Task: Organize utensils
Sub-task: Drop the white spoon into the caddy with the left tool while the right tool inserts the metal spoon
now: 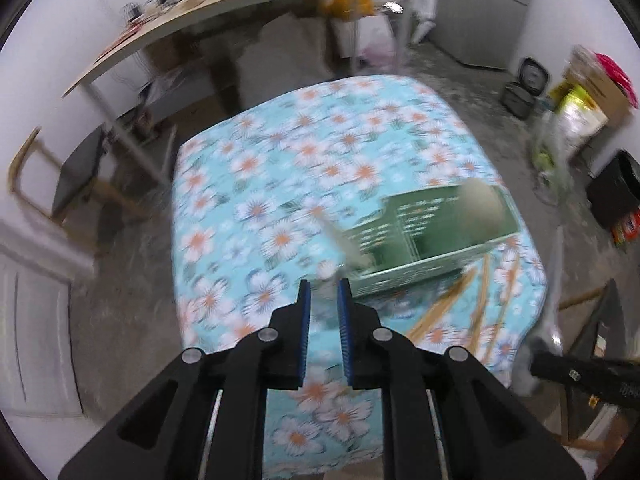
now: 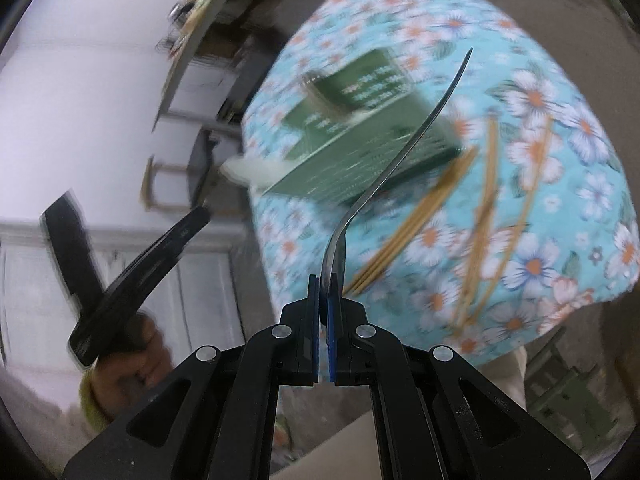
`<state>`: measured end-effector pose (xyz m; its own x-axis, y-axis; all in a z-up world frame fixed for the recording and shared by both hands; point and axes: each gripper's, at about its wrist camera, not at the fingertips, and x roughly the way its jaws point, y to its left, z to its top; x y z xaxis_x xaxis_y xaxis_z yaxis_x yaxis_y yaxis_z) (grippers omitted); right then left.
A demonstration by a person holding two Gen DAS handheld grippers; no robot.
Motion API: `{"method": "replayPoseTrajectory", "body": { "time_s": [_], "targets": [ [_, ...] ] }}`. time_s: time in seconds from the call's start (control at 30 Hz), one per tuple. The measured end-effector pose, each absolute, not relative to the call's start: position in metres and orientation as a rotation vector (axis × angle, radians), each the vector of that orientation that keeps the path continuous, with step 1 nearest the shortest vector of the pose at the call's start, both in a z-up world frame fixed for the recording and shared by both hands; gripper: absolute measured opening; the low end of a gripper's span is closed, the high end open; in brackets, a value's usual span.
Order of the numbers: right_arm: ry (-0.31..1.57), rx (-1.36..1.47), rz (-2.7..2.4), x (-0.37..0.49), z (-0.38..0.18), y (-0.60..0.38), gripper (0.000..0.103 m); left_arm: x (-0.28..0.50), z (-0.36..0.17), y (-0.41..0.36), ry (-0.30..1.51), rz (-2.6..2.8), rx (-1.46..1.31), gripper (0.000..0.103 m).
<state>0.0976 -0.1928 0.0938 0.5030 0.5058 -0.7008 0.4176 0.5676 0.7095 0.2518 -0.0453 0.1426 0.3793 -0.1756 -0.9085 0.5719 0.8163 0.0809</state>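
A green slotted organizer tray (image 1: 436,228) sits on the floral tablecloth (image 1: 280,168); it also shows in the right wrist view (image 2: 360,132). My left gripper (image 1: 324,286) is shut on a pale, blurred utensil (image 1: 340,240) that points toward the tray's near left corner. My right gripper (image 2: 326,280) is shut on a metal utensil (image 2: 404,152), held by its wide end, its thin handle rising over the tray. Wooden chopsticks (image 2: 484,200) lie loose on the cloth beside the tray, and show in the left wrist view (image 1: 480,296).
A long cluttered wooden shelf (image 1: 240,4) runs behind the table. A wooden chair (image 1: 60,184) stands at left. Boxes and bags (image 1: 580,104) sit at the right wall. The other hand and its black gripper (image 2: 132,276) show at left in the right wrist view.
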Motion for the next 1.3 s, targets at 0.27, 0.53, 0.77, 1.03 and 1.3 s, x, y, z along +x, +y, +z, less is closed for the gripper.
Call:
{"method": "replayPoseTrajectory", "body": {
  "time_s": [0.27, 0.53, 0.77, 1.03, 1.3],
  "targets": [
    [1.185, 0.869, 0.299, 0.125, 0.119, -0.141, 0.002, 0.274, 0.136, 0.006, 1.119, -0.336, 0.305, 0.013],
    [1.198, 0.984, 0.477, 0.179, 0.107, -0.128, 0.002, 0.277, 0.13, 0.031, 1.142, -0.255, 0.252, 0.013],
    [1.227, 1.304, 0.565, 0.199, 0.072, -0.136, 0.002, 0.282, 0.124, 0.039, 1.157, -0.211, 0.23, 0.016],
    [1.141, 1.693, 0.552, 0.206, 0.032, -0.152, 0.002, 0.287, 0.117, 0.035, 1.17, -0.197, 0.225, 0.016],
    [1.034, 1.948, 0.497, 0.204, 0.007, -0.17, 0.006, 0.293, 0.111, 0.03, 1.183, -0.185, 0.222, 0.017]
  ]
}}
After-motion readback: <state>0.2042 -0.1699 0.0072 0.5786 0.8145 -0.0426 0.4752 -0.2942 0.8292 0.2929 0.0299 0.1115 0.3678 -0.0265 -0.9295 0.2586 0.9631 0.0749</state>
